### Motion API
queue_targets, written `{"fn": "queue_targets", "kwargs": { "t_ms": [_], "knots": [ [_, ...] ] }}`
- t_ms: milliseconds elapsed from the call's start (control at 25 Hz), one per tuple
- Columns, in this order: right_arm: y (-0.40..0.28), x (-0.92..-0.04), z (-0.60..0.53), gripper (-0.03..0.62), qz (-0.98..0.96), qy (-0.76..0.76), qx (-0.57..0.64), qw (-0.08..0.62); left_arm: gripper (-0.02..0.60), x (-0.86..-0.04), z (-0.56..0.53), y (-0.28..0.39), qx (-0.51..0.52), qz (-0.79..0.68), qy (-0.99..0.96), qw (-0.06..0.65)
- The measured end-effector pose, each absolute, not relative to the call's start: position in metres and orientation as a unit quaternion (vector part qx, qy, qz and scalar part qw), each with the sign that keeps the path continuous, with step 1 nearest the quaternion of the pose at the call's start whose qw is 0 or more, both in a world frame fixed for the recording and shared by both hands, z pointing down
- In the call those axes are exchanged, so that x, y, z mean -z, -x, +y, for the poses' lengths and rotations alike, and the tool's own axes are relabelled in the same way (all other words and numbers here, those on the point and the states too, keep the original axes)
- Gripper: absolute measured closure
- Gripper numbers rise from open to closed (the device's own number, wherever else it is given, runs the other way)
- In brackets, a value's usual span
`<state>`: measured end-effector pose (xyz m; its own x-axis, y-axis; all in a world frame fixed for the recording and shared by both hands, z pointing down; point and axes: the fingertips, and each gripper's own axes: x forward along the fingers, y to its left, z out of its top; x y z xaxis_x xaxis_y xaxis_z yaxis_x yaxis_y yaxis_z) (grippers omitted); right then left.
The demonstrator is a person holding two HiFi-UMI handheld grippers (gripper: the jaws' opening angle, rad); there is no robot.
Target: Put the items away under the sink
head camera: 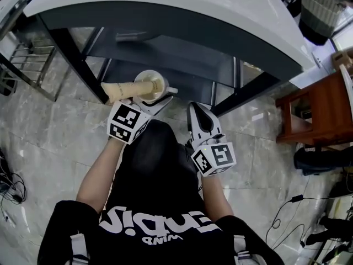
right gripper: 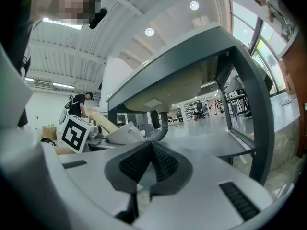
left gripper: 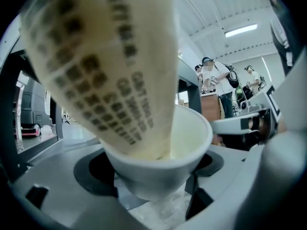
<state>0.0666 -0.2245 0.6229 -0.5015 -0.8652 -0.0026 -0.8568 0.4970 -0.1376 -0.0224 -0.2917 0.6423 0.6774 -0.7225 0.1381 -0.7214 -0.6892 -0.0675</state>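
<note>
My left gripper (head camera: 153, 97) is shut on a white paper cup (head camera: 152, 85) that holds a cream printed tube (head camera: 122, 90) leaning out to the left. In the left gripper view the cup (left gripper: 163, 157) sits between the jaws, with the tube (left gripper: 105, 66) filling the upper left. They hang in front of the dark shelf (head camera: 165, 73) under the white sink top (head camera: 165, 4). To the right, my right gripper (head camera: 195, 107) is shut with nothing in it, its ribbed pads (right gripper: 165, 164) pressed together. It faces the basin's underside (right gripper: 163, 87), the drain pipe (right gripper: 160, 126) and the shelf (right gripper: 211, 138).
Dark frame legs (head camera: 83, 70) stand at both sides of the shelf opening. A wooden stool (head camera: 320, 109) is at the right and a metal rack (head camera: 22, 65) at the left. Cables (head camera: 11, 186) lie on the marble floor. People (left gripper: 216, 80) stand far behind.
</note>
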Motion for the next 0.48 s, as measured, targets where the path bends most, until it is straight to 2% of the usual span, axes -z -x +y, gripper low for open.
{"fn": "queue_targets", "kwargs": {
  "t_ms": [480],
  "knots": [
    [-0.07, -0.626, -0.221, 0.576, 0.861, 0.504, 0.059, 0.032, 0.117, -0.661, -0.344, -0.002, 0.102, 0.391, 0.915, 0.0]
  ]
}}
